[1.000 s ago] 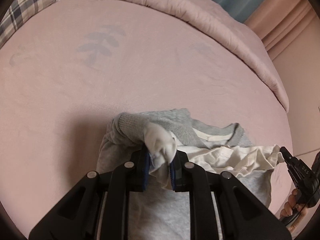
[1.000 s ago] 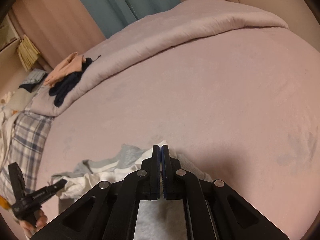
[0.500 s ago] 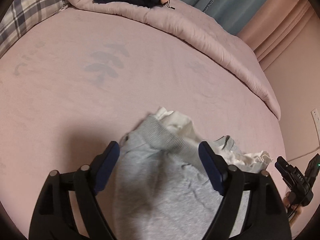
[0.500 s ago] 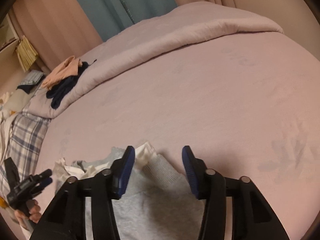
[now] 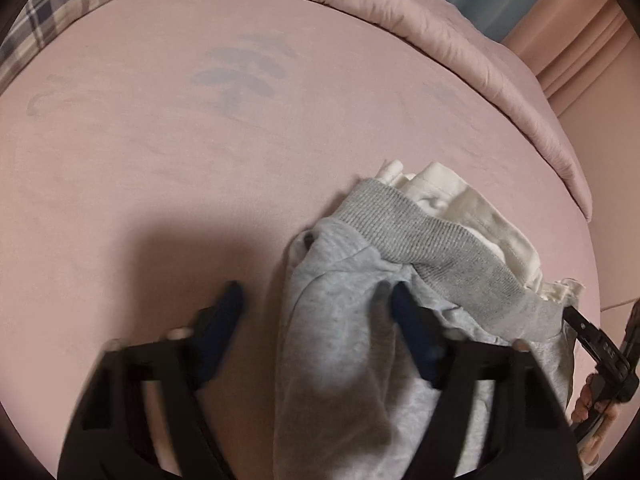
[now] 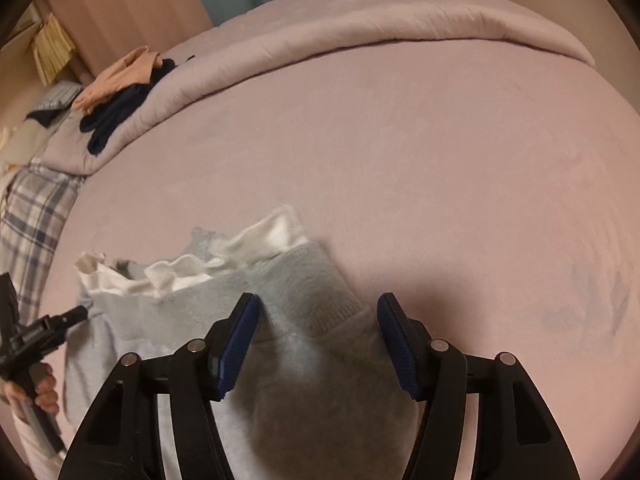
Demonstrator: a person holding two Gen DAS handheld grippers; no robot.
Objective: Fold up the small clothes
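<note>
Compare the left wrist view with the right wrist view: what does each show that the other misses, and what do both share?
Only the left wrist view shows the leaf print on the pink sheet and the right tool seen from outside.

Only the right wrist view shows the pile of dark and peach clothes on the rolled duvet, and the left tool seen from outside.

Both show the grey sweatshirt over a white garment, the checked pillow, and open jaws holding nothing.

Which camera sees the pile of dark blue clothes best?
The right wrist view: the dark blue clothes lie in full view on the rolled quilt. The left wrist view catches only a dark sliver at its top edge.
</note>
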